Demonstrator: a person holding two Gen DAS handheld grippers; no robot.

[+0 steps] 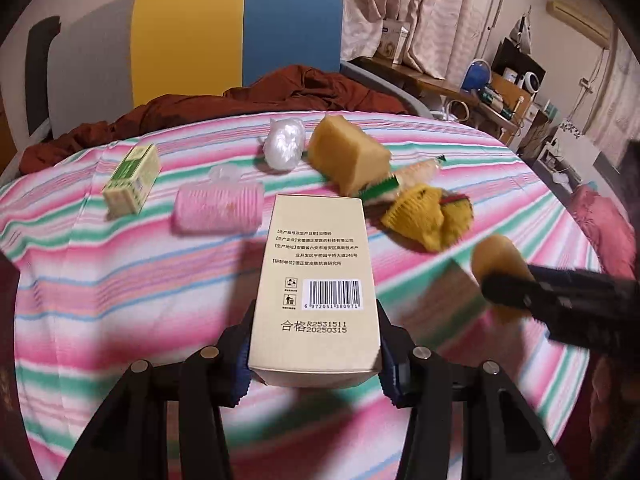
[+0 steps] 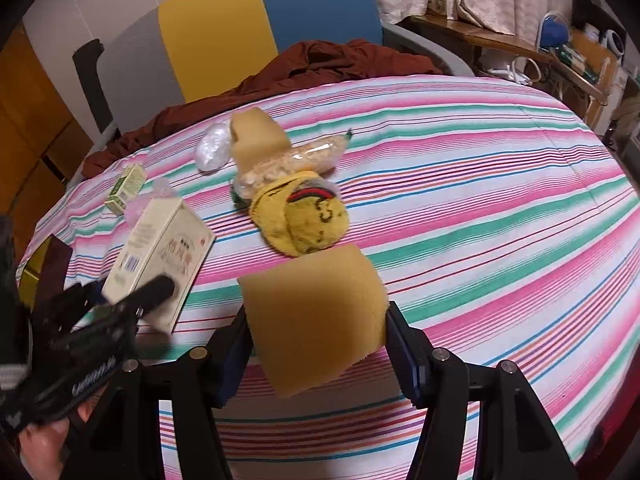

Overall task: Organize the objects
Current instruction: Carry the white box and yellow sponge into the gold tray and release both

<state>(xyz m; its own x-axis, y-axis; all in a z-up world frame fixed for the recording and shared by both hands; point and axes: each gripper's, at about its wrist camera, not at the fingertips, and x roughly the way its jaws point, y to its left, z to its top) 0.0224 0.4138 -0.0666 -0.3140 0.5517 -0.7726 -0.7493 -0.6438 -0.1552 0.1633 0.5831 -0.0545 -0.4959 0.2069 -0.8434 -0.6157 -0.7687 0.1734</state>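
Striped bedspread (image 2: 480,184) lies open rightward (sponge (image 2: 260,136) pile crowds centre).

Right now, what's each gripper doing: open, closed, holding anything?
Left gripper: closed on the cream box, barcode side facing its camera.
Right gripper: closed on the yellow sponge block.

Matt cardboard box (image 1: 316,288), porous foam sponge (image 2: 316,320), striped woven cloth sheet (image 2: 500,208).

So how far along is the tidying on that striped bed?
Nothing looks sorted yet. In hand: the left gripper clamps a cream cardboard box; the right gripper squeezes a tan foam sponge block. Left loose on the bed: small green box, pink roll, yellow knitted cloth, second sponge.
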